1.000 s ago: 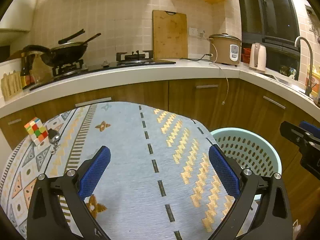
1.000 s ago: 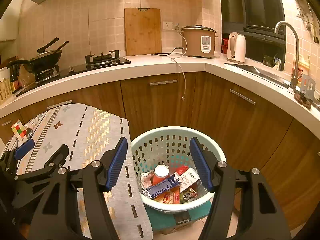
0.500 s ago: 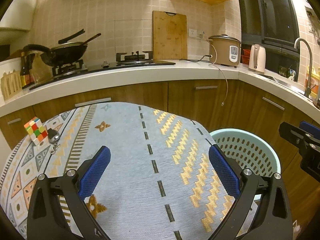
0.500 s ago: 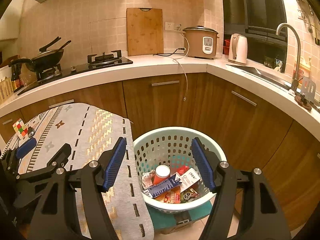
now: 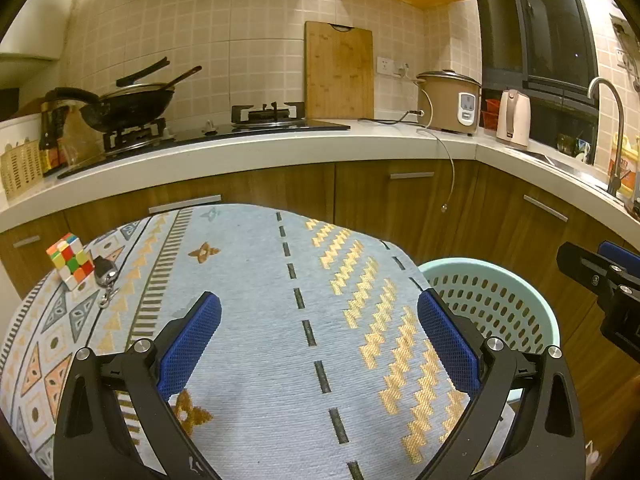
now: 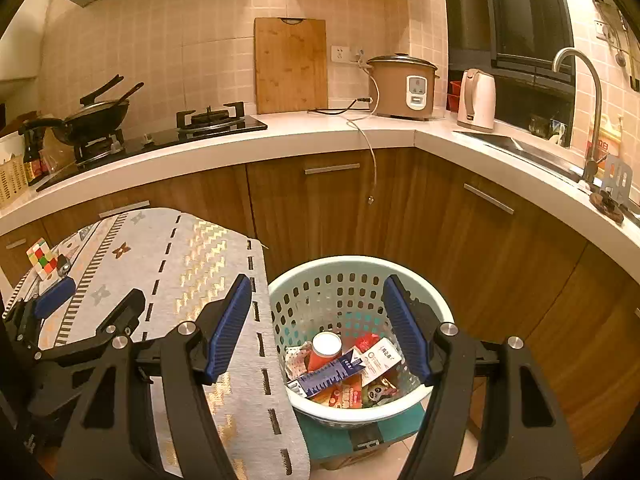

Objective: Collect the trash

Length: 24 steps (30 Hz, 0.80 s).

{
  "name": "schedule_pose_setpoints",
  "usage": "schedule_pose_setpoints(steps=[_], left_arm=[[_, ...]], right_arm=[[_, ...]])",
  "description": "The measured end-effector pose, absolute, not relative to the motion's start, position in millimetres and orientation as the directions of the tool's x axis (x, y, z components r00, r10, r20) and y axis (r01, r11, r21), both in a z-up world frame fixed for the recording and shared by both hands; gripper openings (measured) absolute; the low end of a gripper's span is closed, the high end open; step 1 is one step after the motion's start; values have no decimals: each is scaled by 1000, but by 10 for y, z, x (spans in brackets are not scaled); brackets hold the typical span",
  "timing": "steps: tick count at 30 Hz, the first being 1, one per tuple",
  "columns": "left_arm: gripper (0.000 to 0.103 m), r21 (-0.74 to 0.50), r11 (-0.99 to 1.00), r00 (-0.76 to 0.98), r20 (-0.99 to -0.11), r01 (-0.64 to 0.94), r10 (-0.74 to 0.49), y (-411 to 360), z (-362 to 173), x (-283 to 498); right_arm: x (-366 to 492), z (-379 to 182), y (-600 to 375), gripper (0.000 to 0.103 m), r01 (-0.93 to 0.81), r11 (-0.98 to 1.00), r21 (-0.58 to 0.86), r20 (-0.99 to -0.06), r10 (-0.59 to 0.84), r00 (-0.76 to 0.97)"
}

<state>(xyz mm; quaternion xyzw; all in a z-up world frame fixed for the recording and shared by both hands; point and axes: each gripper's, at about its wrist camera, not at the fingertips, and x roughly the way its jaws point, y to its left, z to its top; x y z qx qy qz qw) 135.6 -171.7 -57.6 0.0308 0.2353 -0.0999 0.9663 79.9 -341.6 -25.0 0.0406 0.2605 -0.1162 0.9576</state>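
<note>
A pale green perforated basket (image 6: 328,276) stands on the floor beside the table and holds trash: a red cup with a white lid (image 6: 326,350), a blue-and-white carton (image 6: 340,370) and several wrappers. My right gripper (image 6: 320,336) hangs open above the basket, nothing between its blue pads. My left gripper (image 5: 320,344) is open over the patterned tablecloth (image 5: 260,300), holding nothing. The basket (image 5: 492,300) shows at the right in the left wrist view, with the right gripper's finger (image 5: 600,276) beyond it.
A colour cube (image 5: 70,260) and a key fob (image 5: 105,276) lie at the table's far left. Wooden cabinets (image 6: 460,240) curve behind the basket under a white counter with a wok (image 5: 124,108), cutting board (image 5: 338,76), rice cooker (image 6: 402,86) and kettle (image 6: 476,100).
The right wrist view has shifted slightly, and the jaws stand a touch wider than a second ago. The left gripper has kept still.
</note>
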Motion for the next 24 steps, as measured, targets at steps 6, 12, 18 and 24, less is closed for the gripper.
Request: schedule_pose_setpoints(steps=[6, 12, 18, 24], left_arm=[[95, 12, 979, 871, -459, 203, -175, -1720, -573, 1331], [95, 13, 980, 870, -461, 201, -172, -1722, -576, 1330], [95, 13, 980, 870, -462, 200, -172, -1722, -577, 1331], [95, 14, 979, 871, -459, 205, -176, -1719, -577, 1327]], right_arm=[[804, -266, -3402, 64, 244, 970, 14, -512, -203, 835], [814, -263, -3406, 64, 243, 970, 15, -510, -202, 836], [816, -256, -3402, 64, 244, 970, 16, -509, -202, 837], [814, -254, -3403, 64, 243, 970, 19, -507, -200, 838]])
